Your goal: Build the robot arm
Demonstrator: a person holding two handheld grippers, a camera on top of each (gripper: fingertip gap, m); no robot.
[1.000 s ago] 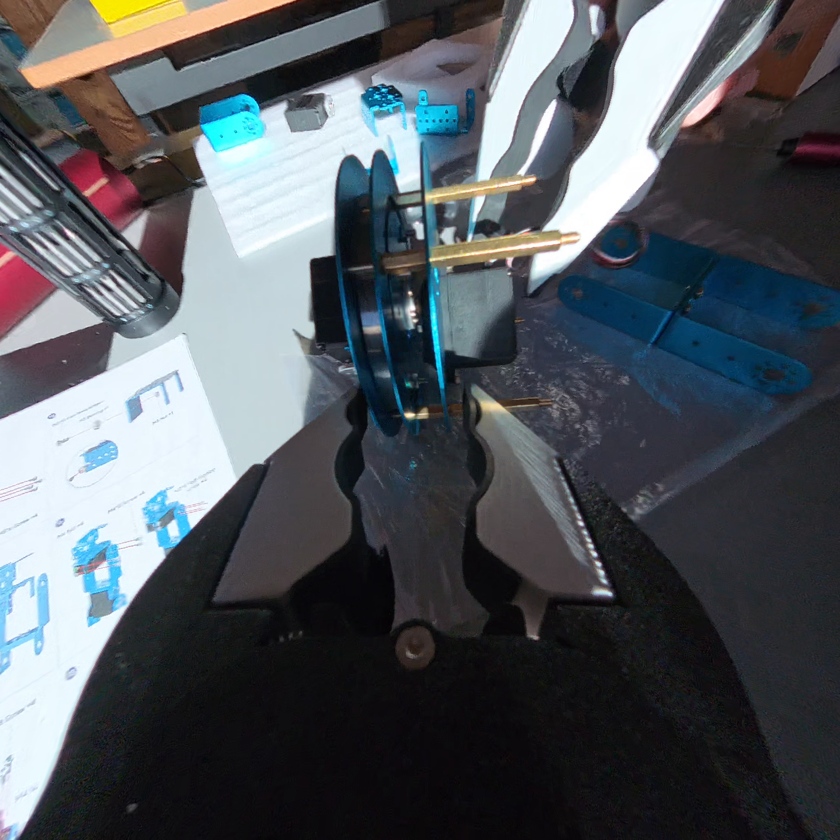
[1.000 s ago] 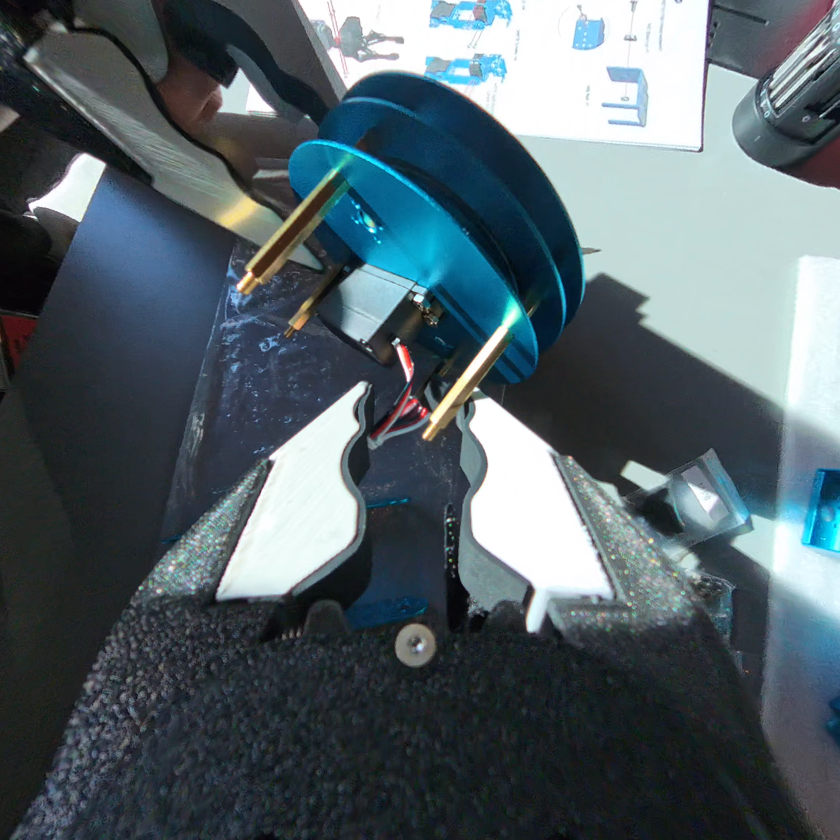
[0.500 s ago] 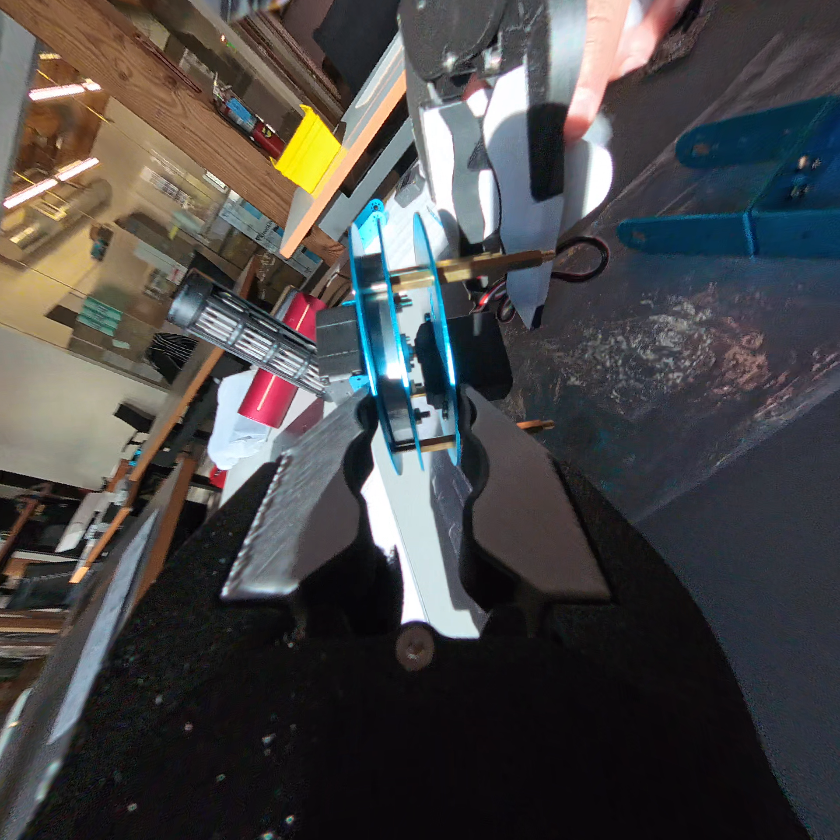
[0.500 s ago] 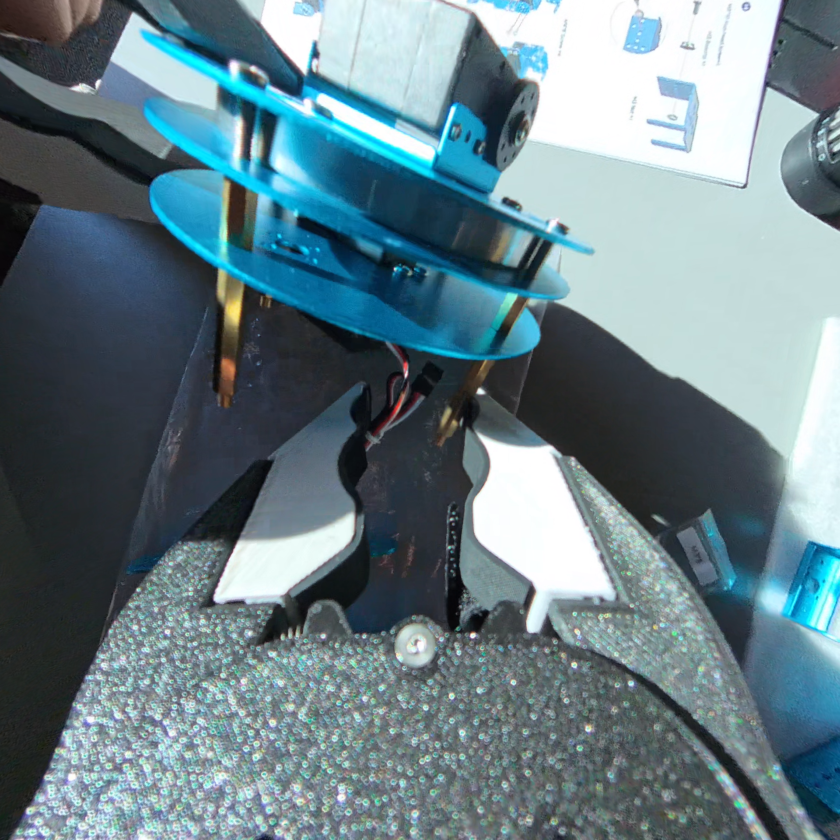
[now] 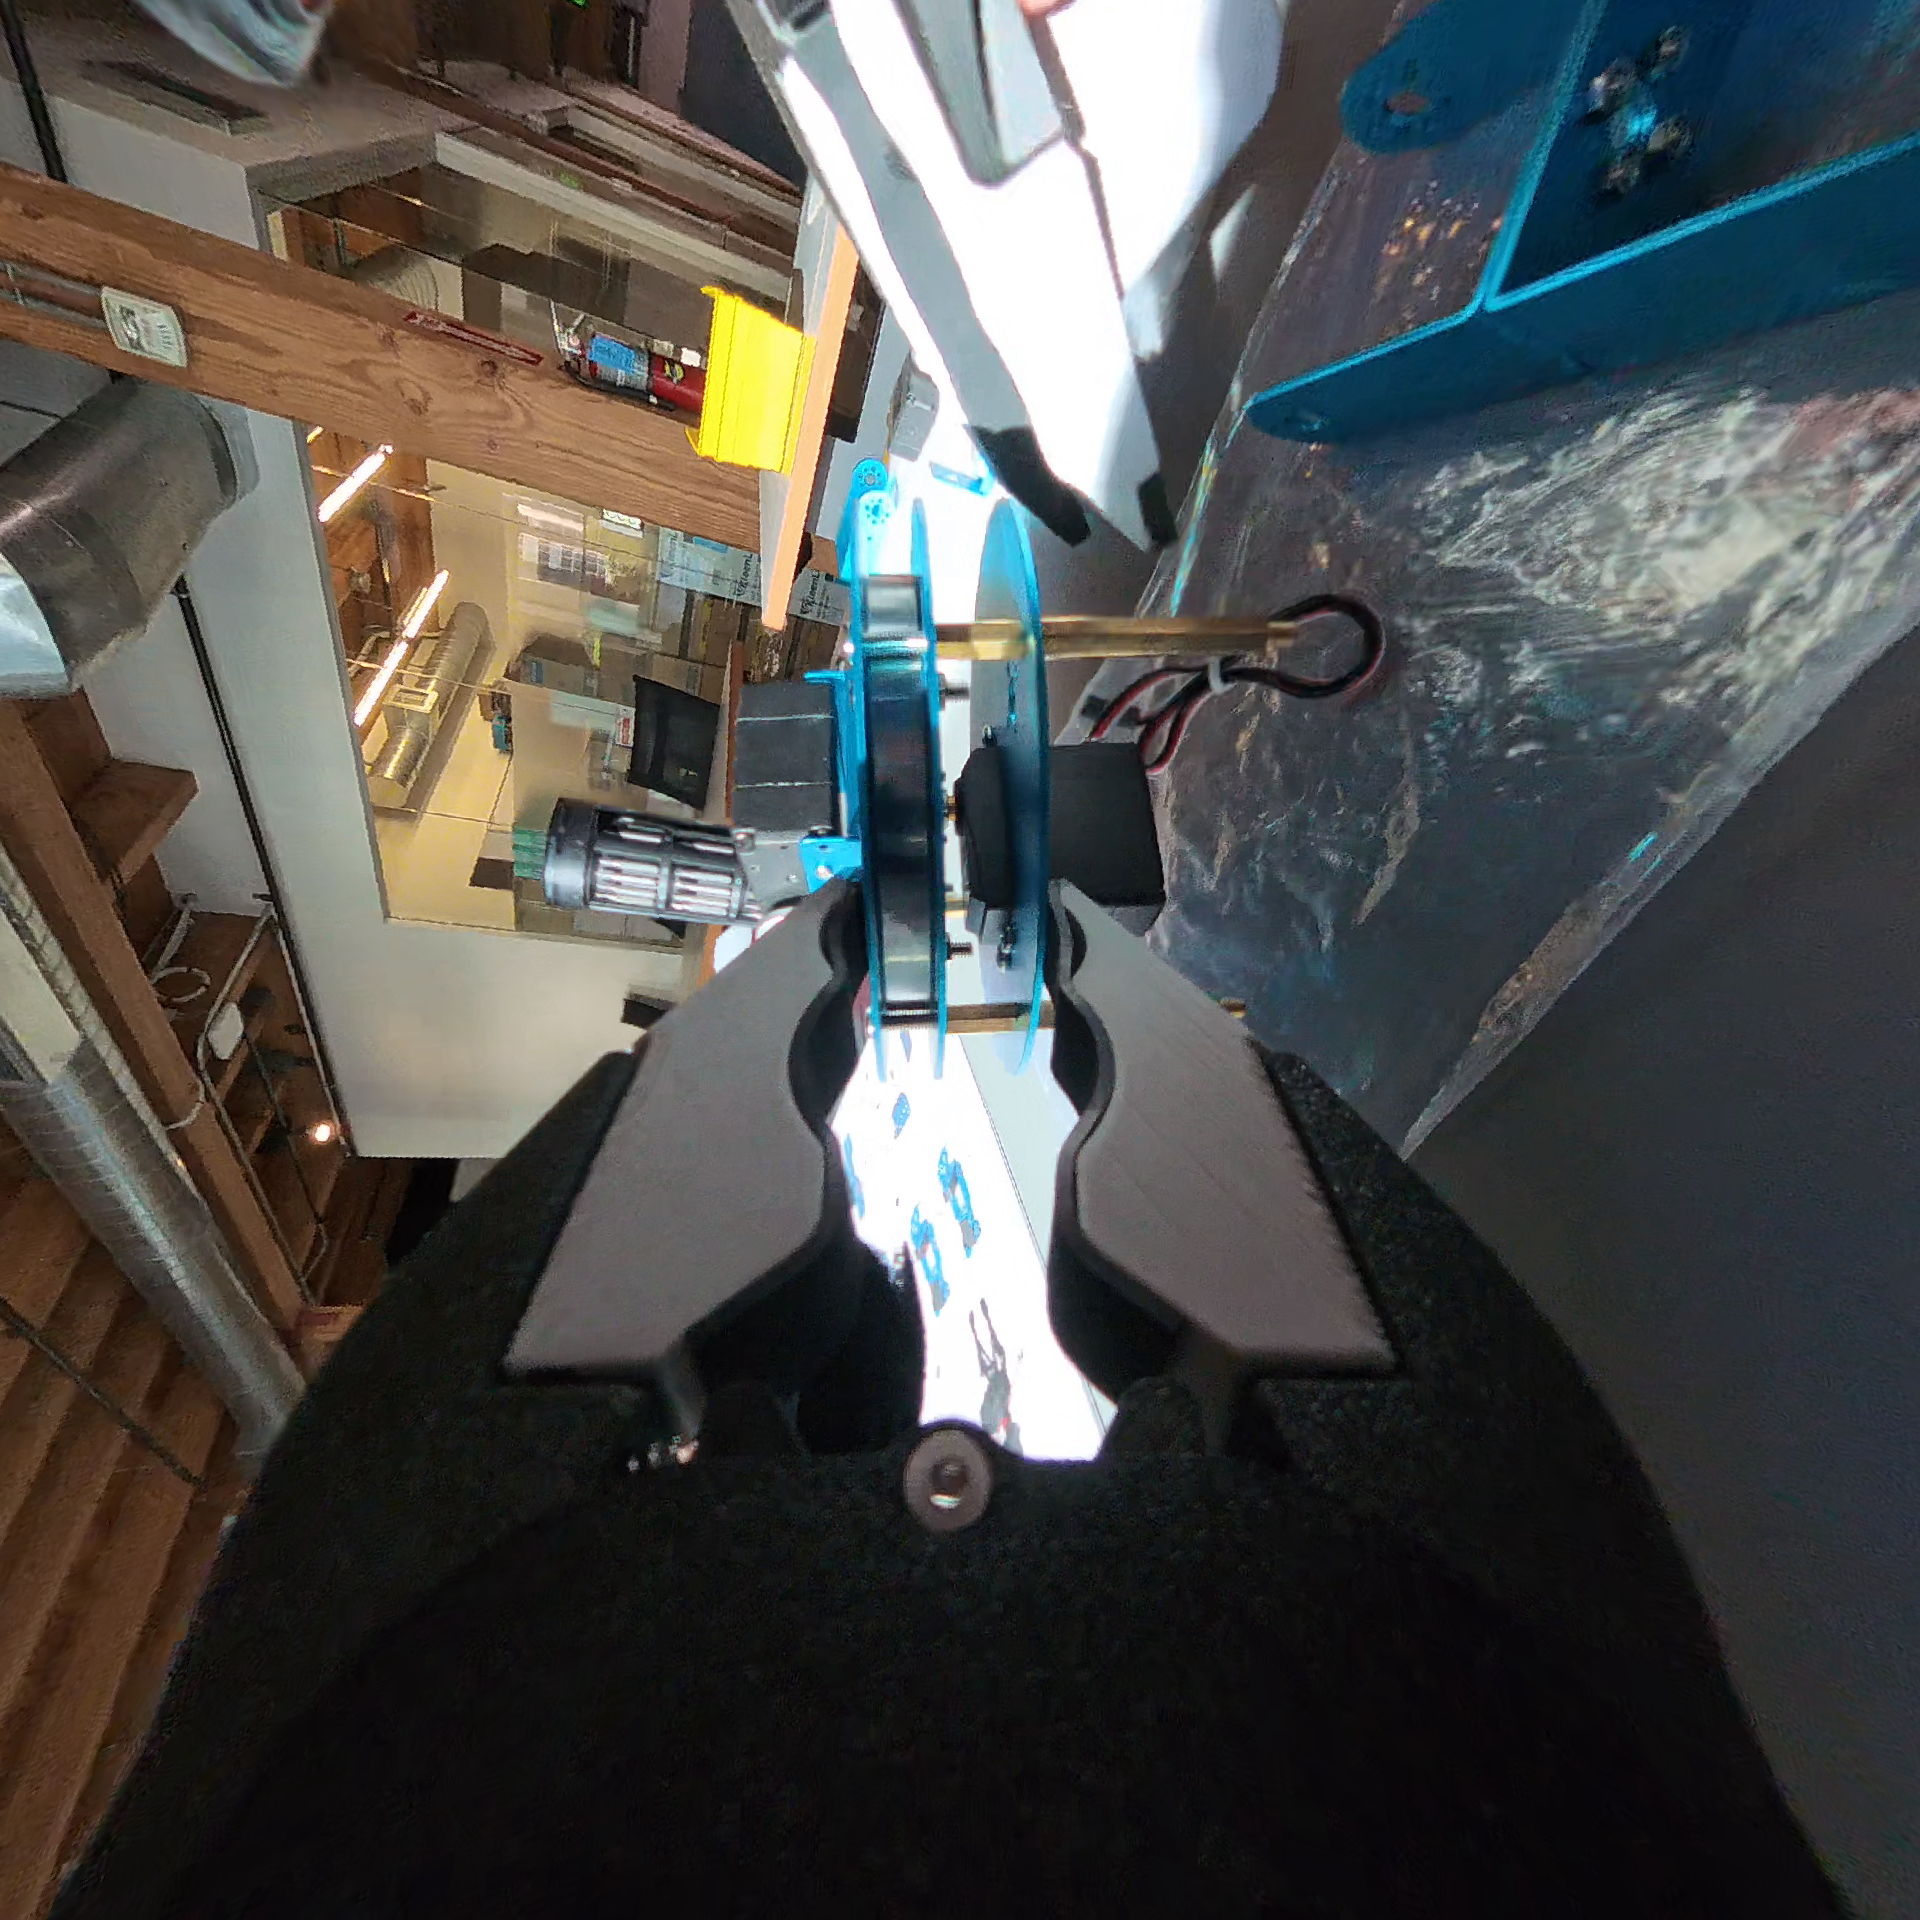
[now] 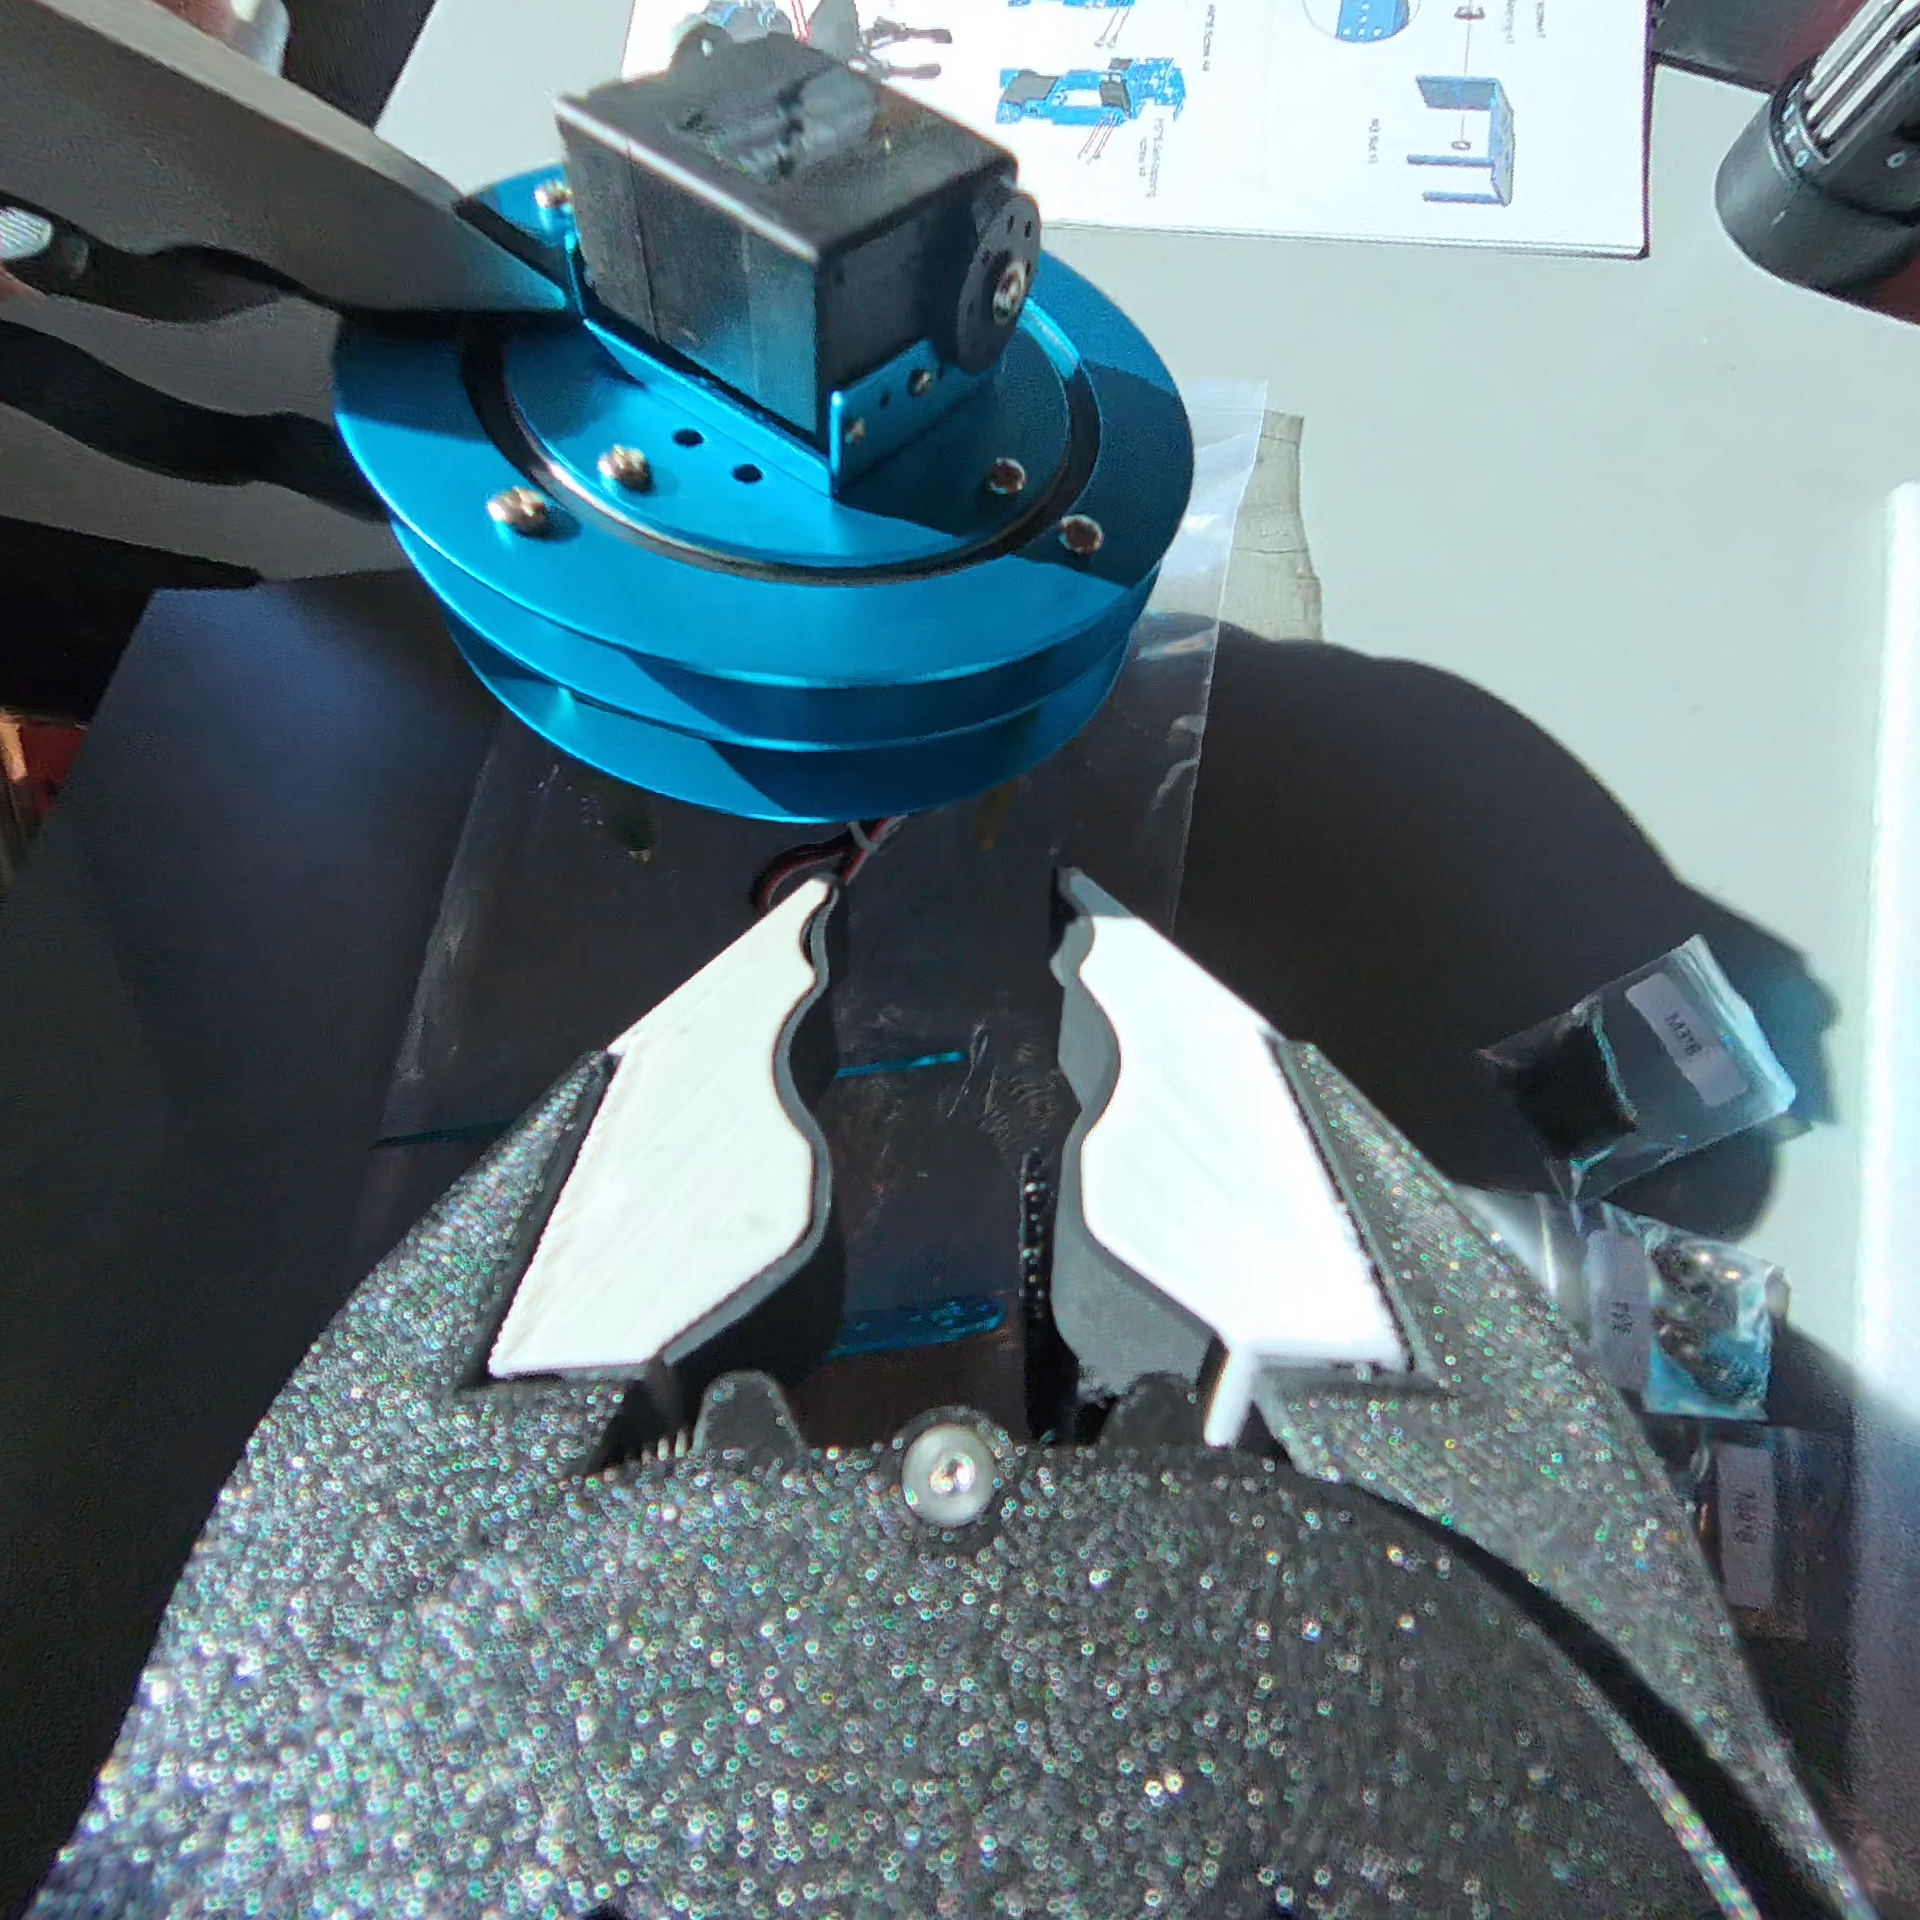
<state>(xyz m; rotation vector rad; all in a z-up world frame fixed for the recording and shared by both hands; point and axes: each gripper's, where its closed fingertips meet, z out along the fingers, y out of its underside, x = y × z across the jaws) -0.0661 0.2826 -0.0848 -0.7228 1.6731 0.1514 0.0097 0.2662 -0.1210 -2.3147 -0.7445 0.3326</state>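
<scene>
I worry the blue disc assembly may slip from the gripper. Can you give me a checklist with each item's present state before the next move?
1. Left gripper shut on the blue disc assembly: ok.
2. Right gripper open and holding nothing: ok.
3. Right gripper apart from the assembly: ok, just below it.
4. Servo wires hang free of both grippers: cannot tell; they lie close to the right gripper's tips.
5. Brass standoffs set down on the plastic bag: cannot tell.

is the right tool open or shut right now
Open: the right tool shows a clear gap between its white fingers, with nothing held between them.
</scene>
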